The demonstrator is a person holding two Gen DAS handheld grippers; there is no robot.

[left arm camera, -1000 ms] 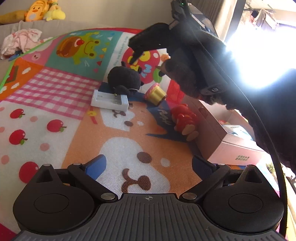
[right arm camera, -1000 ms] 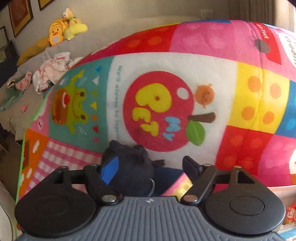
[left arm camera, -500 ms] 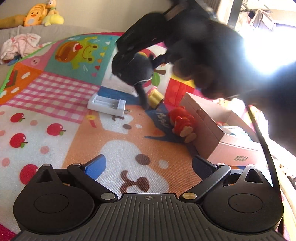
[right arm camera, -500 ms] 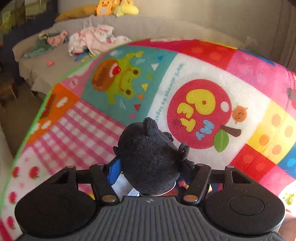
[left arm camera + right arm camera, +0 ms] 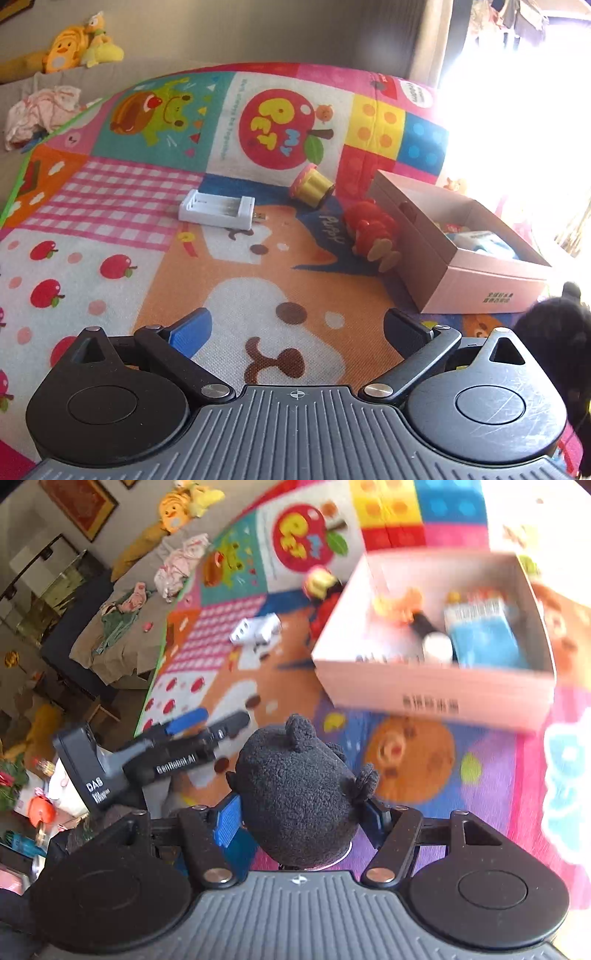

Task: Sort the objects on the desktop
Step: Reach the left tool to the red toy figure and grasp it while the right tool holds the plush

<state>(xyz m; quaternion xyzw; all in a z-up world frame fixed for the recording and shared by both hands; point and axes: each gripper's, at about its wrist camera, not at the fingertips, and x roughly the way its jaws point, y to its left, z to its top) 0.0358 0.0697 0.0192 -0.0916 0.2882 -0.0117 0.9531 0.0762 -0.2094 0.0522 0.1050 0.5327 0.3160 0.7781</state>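
The likeliest slip, as a judgement: the black plush toy (image 5: 295, 794) is soft and round, so it could squirm free of the right tongs (image 5: 301, 818) before clearing the near wall of the pink box (image 5: 436, 698), landing on the play mat (image 5: 480, 768) short of it. The right tongs hold the plush pinched between both pads, above the mat, with the box at twelve to one o'clock beyond it. The left tongs (image 5: 297, 326) stand wide and empty; the white battery charger (image 5: 218, 208) lies at eleven o'clock from them.
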